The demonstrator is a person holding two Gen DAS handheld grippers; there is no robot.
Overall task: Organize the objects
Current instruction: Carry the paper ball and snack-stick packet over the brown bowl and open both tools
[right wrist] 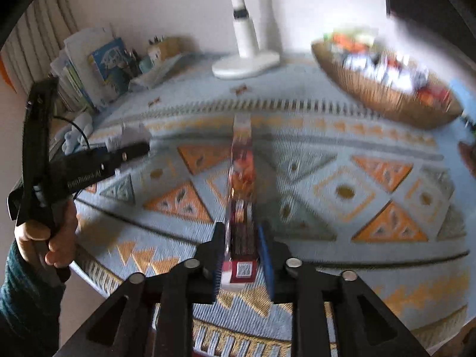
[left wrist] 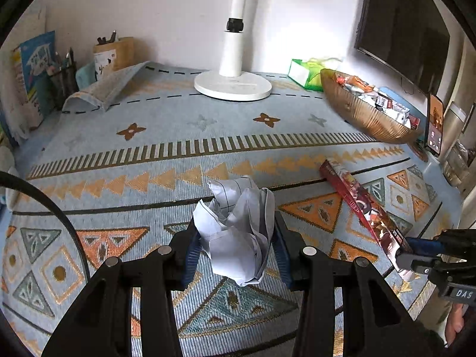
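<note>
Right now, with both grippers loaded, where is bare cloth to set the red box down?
Bare cloth lies between the lamp base and the crumpled paper in the left gripper, bordered on the right by the snack basket. Crowded: the back-left corner by the pencil holders, and the right edge around the phone.

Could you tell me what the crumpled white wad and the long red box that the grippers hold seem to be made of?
The crumpled white wad looks like matte lined paper: sharp creases and ruled lines show. The long red box seems to be glossy printed cardboard, judging by its straight edges and sheen, though a film wrap cannot be excluded.
</note>
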